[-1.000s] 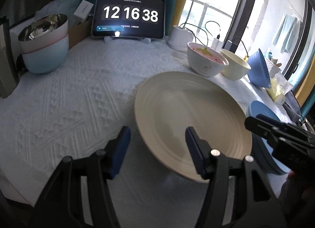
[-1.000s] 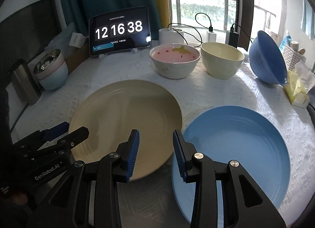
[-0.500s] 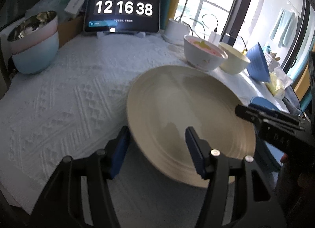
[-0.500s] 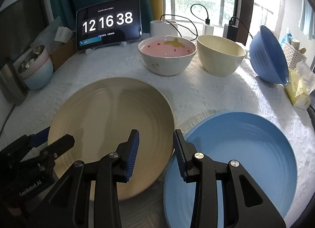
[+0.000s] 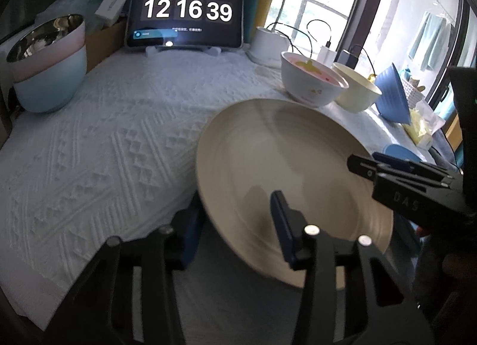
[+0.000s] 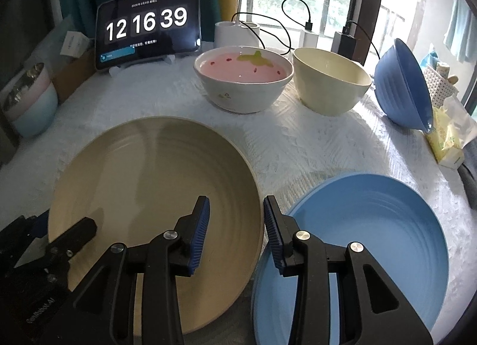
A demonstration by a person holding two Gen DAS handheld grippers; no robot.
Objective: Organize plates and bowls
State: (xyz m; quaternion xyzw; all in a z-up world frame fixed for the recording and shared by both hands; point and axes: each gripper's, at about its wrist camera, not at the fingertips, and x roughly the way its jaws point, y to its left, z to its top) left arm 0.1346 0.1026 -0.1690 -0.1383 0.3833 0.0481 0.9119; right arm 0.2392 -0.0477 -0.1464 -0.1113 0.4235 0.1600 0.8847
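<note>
**mika_r:** Since you asked where the plates are: the cream plate [image 6: 149, 193] fills the lower left of the right wrist view, and the blue plate [image 6: 357, 243] sits lower right, its rim just beside the cream one. Both are on the white textured cloth [image 6: 298, 142].

**dov:** ok and the grippers? holding anything?

**mika_r:** The right gripper [image 6: 235, 225] has its jaws parted, one blue pad above the cream plate, the other by the blue plate's edge. Nothing between them that I can see. The left gripper [image 5: 235, 219] straddles the cream plate's [image 5: 283, 172] near-left rim in its own view, one finger over the plate, the other outside and below the edge. Jaws look wide, but can't tell if the pads touch the rim. It's blurry there.

**dov:** bowls?

**mika_r:** Upper middle of the right view: strawberry bowl [image 6: 243, 76], pink inside, then a cream bowl [image 6: 331, 82] just beside it, then a blue bowl [image 6: 402, 88] tipped on its side at the right. Far left there's a stack of pastel bowls [image 5: 47, 64] with a shiny metal inside on top. Tablet clock [image 6: 147, 24] at the back reads 12 16 39.
</note>
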